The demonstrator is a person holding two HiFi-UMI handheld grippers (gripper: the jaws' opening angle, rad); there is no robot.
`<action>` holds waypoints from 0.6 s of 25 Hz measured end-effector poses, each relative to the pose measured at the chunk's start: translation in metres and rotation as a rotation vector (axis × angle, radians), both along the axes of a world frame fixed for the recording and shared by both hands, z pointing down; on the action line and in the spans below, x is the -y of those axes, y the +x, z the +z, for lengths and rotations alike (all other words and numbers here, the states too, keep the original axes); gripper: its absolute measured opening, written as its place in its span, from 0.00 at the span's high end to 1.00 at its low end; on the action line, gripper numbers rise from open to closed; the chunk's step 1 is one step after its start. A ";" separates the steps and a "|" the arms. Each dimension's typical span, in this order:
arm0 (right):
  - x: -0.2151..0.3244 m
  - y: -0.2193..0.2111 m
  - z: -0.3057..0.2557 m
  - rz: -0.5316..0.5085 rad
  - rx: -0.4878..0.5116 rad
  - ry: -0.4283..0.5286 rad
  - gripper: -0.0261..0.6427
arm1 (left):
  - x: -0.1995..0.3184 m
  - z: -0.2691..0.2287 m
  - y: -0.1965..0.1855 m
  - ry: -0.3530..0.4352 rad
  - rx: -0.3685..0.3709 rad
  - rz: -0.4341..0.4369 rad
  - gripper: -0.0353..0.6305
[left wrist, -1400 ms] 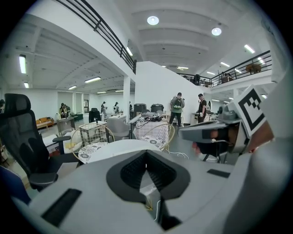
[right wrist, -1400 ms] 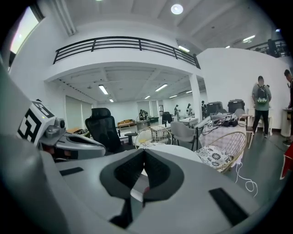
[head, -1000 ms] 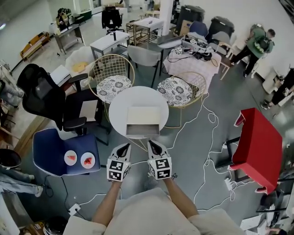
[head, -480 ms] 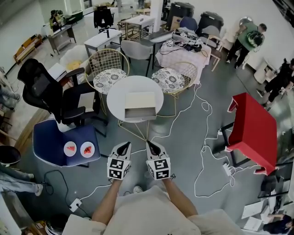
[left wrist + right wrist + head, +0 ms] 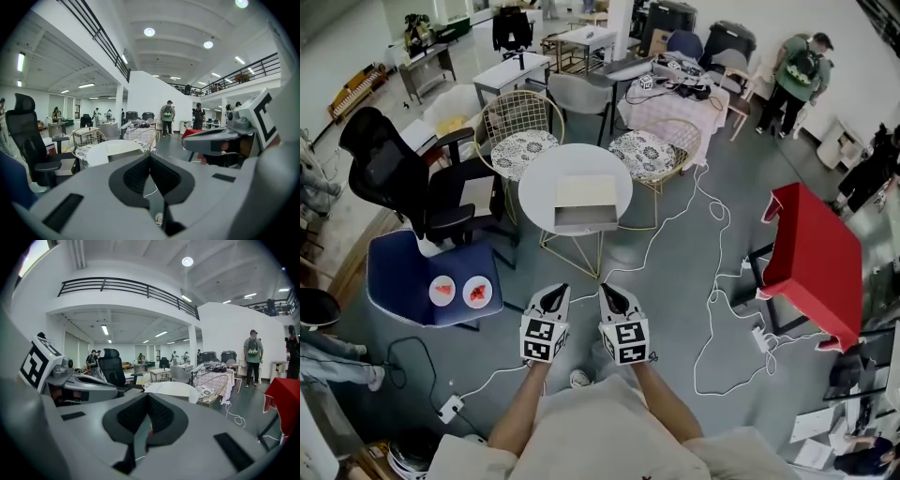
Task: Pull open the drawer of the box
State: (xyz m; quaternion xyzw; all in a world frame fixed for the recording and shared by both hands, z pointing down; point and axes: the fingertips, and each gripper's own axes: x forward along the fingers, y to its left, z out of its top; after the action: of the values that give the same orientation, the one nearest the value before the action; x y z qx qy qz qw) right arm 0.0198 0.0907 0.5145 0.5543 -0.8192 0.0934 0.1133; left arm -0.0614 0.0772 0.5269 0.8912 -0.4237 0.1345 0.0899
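A cream box [image 5: 586, 192] sits on a round white table [image 5: 539, 192], and its drawer [image 5: 584, 221] stands pulled out toward me. Both grippers hover side by side over the grey floor, well short of the table. My left gripper [image 5: 555, 292] is shut and empty, and so is my right gripper [image 5: 607, 291]. In the left gripper view the jaws [image 5: 150, 157] meet, with the table [image 5: 101, 151] far ahead. The right gripper view shows its jaws [image 5: 147, 399] closed too, the table [image 5: 171, 389] in the distance.
A blue chair [image 5: 403, 272] with two plates of red food stands at the left, with a black office chair [image 5: 389, 183] behind it. Two wire chairs [image 5: 520, 141] stand beyond the table. A red table [image 5: 811, 262] is at the right. White cables [image 5: 712, 309] trail across the floor.
Both grippers have drawn back from the table together, still shut. The table and box now lie farther up the head view, with more floor between.
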 end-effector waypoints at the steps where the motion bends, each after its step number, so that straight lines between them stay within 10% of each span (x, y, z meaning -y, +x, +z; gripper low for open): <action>1: -0.002 0.000 0.001 -0.002 0.000 -0.002 0.94 | -0.002 0.000 0.000 -0.001 0.000 -0.001 0.93; 15: -0.006 0.000 0.005 -0.018 -0.005 -0.005 0.94 | -0.006 0.000 0.002 0.008 0.004 -0.012 0.93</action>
State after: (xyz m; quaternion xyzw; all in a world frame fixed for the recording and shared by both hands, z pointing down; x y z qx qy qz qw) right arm 0.0199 0.0968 0.5192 0.5469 -0.8237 0.0932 0.1175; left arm -0.0597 0.0833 0.5271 0.8887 -0.4299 0.1340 0.0862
